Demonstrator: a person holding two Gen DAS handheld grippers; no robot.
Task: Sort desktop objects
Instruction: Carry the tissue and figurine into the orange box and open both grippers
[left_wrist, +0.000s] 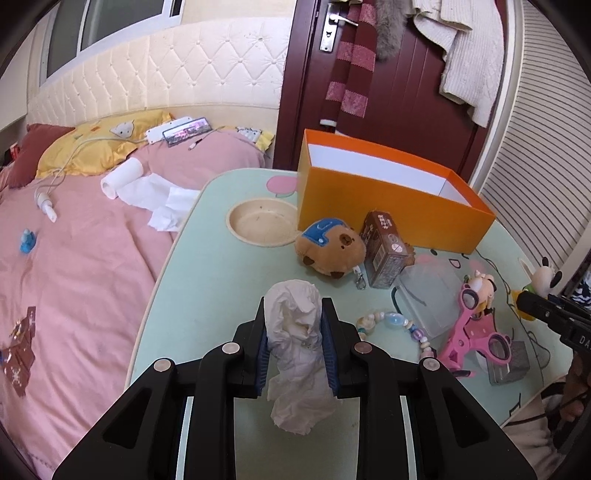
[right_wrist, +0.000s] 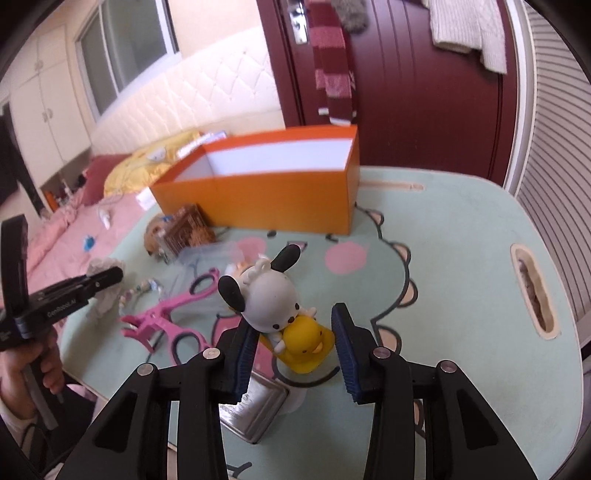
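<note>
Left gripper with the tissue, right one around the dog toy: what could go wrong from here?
The left gripper pinches only the middle of the crumpled tissue; its loose tail could tear or drag. The right gripper is open around the dog-on-duck figure, which sits nearer the left finger; closing may tip it toward the pink glasses.

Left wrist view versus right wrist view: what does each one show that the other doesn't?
Only the left wrist view shows the left tool shut on the crumpled tissue, the round recess in the table and the toilet roll on the bed.

Only the right wrist view shows the right tool open around the dog-and-duck figurine, plus the slot in the table's right edge.

Both show the orange box, the pink glasses and the brown carton.
</note>
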